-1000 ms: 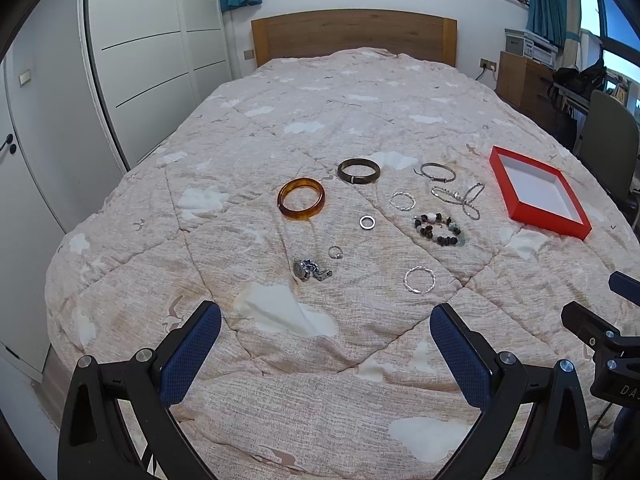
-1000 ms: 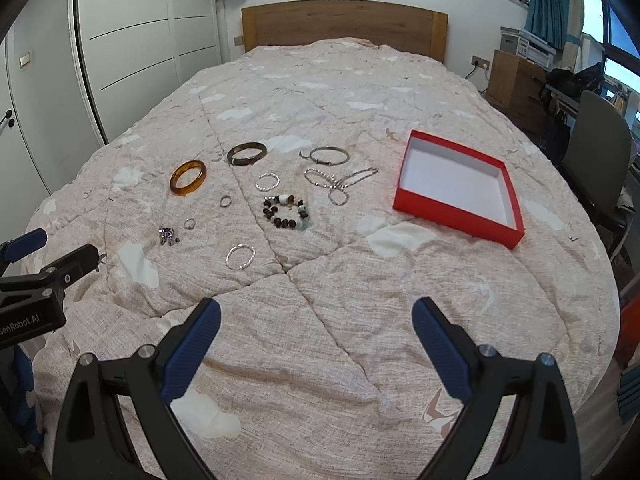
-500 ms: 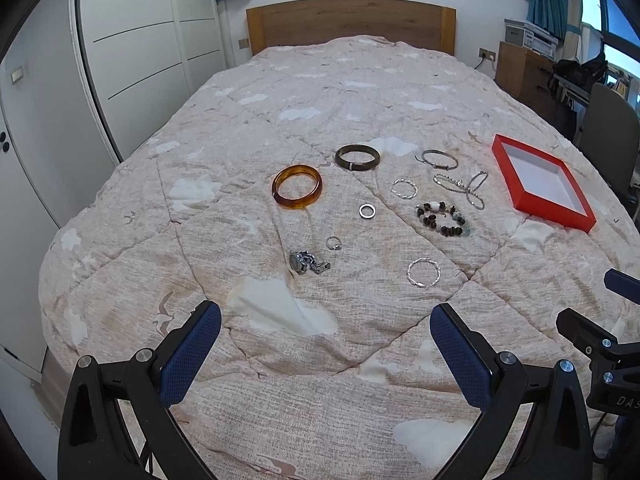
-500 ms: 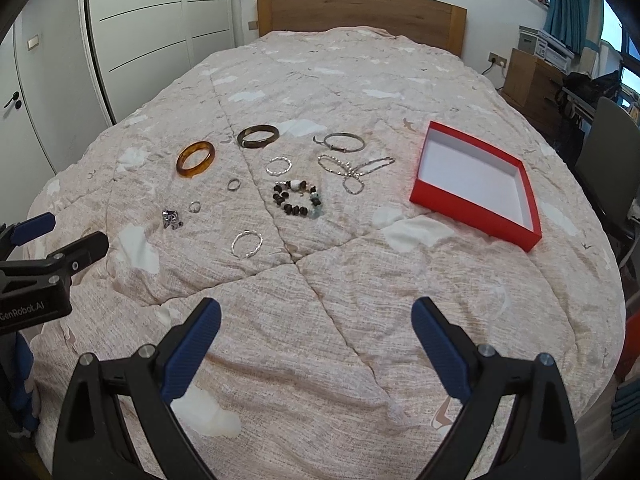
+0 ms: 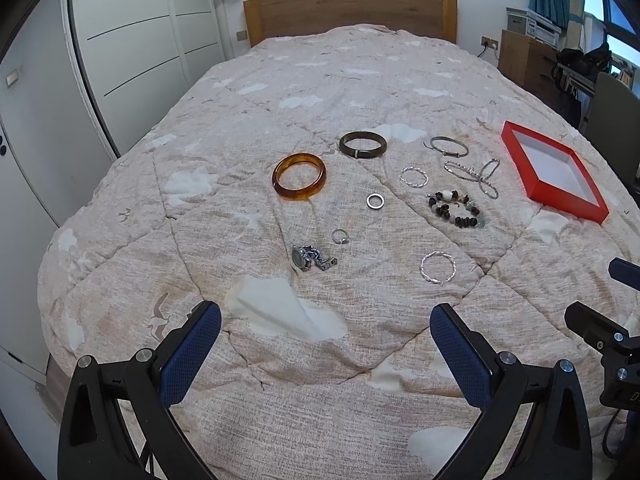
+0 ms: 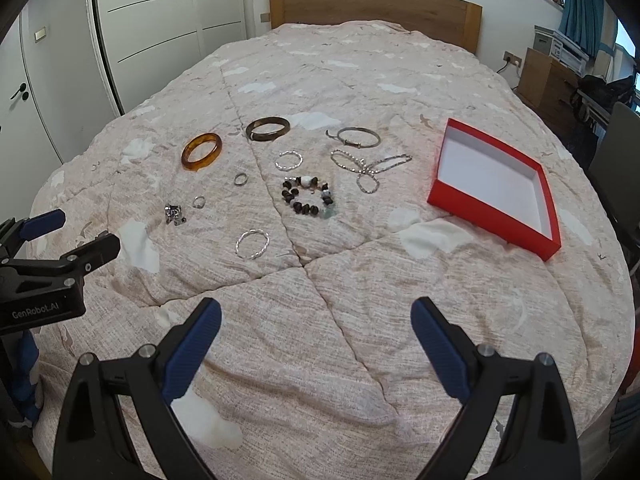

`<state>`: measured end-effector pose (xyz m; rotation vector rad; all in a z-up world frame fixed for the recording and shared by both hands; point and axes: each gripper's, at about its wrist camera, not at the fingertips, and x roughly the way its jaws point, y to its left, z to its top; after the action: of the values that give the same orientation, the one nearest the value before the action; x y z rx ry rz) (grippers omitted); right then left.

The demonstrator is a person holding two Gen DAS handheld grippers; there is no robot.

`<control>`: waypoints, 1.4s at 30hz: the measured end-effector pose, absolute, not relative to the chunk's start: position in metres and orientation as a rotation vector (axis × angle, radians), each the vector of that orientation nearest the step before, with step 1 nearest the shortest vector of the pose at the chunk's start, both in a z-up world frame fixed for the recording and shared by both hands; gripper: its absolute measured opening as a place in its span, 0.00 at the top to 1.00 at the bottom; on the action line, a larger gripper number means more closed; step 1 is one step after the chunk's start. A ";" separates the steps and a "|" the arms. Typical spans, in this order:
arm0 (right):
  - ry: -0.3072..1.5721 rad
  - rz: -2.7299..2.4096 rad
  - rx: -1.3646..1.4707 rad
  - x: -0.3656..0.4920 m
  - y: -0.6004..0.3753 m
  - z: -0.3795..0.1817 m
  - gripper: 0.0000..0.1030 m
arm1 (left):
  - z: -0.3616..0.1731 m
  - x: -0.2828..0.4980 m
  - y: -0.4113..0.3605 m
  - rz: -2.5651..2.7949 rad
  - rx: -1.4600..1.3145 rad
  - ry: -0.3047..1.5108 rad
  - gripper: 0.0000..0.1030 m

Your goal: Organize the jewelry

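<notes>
One quilted bed, wooden headboard, white wardrobe.

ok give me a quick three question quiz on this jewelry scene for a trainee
1. True or false: the red box already holds a bracelet.
2. Multiple choice: which piece lies nearest the right gripper? A) amber bangle B) twisted silver ring bracelet C) dark bangle
3. Short answer: how do the jaws of the left gripper stand, and what do they hold?

Key:
1. False; only its white inside shows, with all the jewelry lying on the quilt.
2. B
3. Wide open, holding nothing.
</notes>
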<state>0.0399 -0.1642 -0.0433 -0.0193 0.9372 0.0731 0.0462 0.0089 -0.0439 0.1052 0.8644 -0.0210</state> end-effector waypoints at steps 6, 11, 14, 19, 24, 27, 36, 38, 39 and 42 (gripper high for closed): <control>0.938 0.093 -0.037 0.051 -0.163 -0.044 0.07 | -0.041 0.053 0.017 -0.033 0.081 0.853 0.00; 0.936 0.114 -0.038 0.060 -0.163 -0.048 0.09 | -0.047 0.069 0.032 -0.016 0.075 0.879 0.06; 0.950 0.134 -0.030 0.067 -0.164 -0.054 0.18 | -0.052 0.080 0.043 -0.010 0.065 0.894 0.12; 0.998 0.199 -0.016 0.084 -0.161 -0.068 0.33 | -0.063 0.100 0.052 -0.030 0.051 0.930 0.21; 1.033 0.294 -0.017 0.104 -0.149 -0.080 0.43 | -0.079 0.123 0.056 -0.075 0.024 0.976 0.35; 1.051 0.345 -0.016 0.118 -0.139 -0.091 0.45 | -0.092 0.138 0.057 -0.095 0.000 1.008 0.39; 1.110 0.389 0.004 0.152 -0.129 -0.122 0.47 | -0.123 0.171 0.048 -0.097 0.013 1.073 0.54; 1.118 0.396 -0.003 0.158 -0.126 -0.127 0.47 | -0.129 0.176 0.047 -0.089 0.014 1.086 0.55; 1.124 0.401 -0.004 0.160 -0.125 -0.129 0.47 | -0.132 0.178 0.047 -0.088 0.016 1.093 0.55; 1.141 0.408 -0.006 0.167 -0.122 -0.137 0.47 | -0.139 0.181 0.046 -0.088 0.013 1.112 0.59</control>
<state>0.1672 -0.1219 -0.1370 -0.0056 1.1415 0.4085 0.1811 0.0458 -0.1387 0.0134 1.1121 -0.0875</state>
